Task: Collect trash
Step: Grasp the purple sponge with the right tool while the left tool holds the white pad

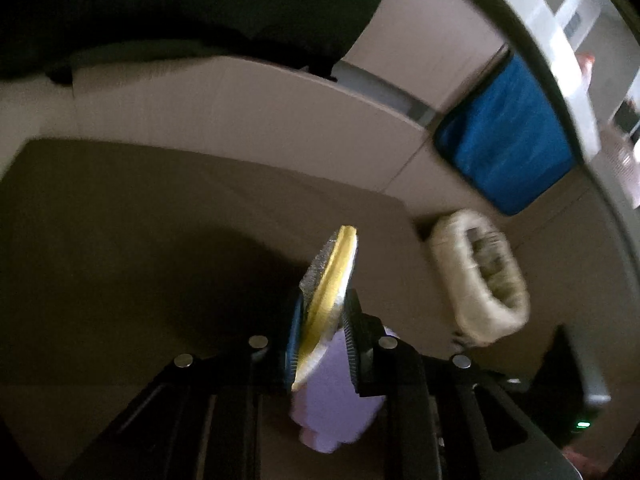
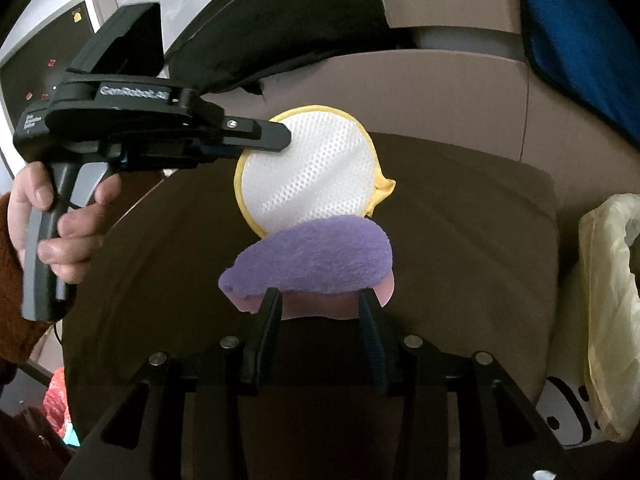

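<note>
**Two pads held over a dark cushion, bin bag waiting nearby**

Nearest in the right wrist view, the right gripper [image 2: 320, 300] has its fingers either side of a purple pad [image 2: 312, 258]; they appear clamped on its pink underside, though the contact is partly hidden. Just beyond, at 12 o'clock, a round white mesh pad [image 2: 308, 176] with yellow trim is pinched at its 10 o'clock edge by the left gripper [image 2: 286, 140], worked by a hand [image 2: 60, 216]. The left wrist view confirms that gripper closed on the mesh pad, seen edge-on.

Below both lies a dark brown cushion [image 2: 460, 240]. At 3 o'clock stands a container lined with a pale yellow bag [image 2: 608, 300]; its contents cannot be made out. A blue cloth [image 2: 580, 40] hangs at 1 o'clock.

Judging by this, both pieces are lifted but neither is binned yet; dropping them remains.
</note>
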The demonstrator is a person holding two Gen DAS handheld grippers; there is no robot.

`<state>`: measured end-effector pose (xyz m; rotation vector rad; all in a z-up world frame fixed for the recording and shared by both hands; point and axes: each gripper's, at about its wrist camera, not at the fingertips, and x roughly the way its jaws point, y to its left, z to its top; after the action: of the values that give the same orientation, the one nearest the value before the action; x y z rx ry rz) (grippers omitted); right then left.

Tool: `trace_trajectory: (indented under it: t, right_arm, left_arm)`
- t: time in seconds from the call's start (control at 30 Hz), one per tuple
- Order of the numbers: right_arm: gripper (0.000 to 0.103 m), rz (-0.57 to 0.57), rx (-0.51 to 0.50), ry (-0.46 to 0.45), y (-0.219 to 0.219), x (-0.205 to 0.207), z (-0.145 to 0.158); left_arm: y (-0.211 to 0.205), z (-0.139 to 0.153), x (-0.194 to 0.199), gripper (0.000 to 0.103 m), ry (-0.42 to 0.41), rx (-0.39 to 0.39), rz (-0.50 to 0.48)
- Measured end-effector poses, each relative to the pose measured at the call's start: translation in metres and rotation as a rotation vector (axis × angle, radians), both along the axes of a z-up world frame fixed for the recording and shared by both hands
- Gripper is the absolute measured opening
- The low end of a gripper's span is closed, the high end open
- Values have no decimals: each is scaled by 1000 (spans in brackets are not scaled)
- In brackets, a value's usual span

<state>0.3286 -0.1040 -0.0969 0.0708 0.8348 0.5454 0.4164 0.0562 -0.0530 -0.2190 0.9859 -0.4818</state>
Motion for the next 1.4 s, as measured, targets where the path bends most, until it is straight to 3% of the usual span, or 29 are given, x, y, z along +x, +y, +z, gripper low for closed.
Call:
trace_trajectory:
  t: [0.23,0.33,0.53,0.63,1.0,1.23,1.4]
  right_arm:
    - [39,-2,-2,-11,-5,-2,1]
    - [50,-16,18,-2,-11,-9,6]
    - [58,-157,150,136,-6,-3,-4]
    - [59,-229,160,170,5,4,-11]
    - [66,-228,-105,61,74,68,-3]
    - [69,-185,-251,30,101,77,-17]
    - [63,-146,-246,-8,87,67,-5]
  left_arm:
    - [2,-11,4,14,14,13,25]
    - [9,-6,-3,14,-5,2,58]
    - [41,17,-33,14,-163,93,183]
    - [65,25,-42,14,-206,82,219]
    - [144,35,-73,15,-257,70,330]
    - [164,21,-75,15,-246,82,395]
    - [159,23,-78,15,-252,59,387]
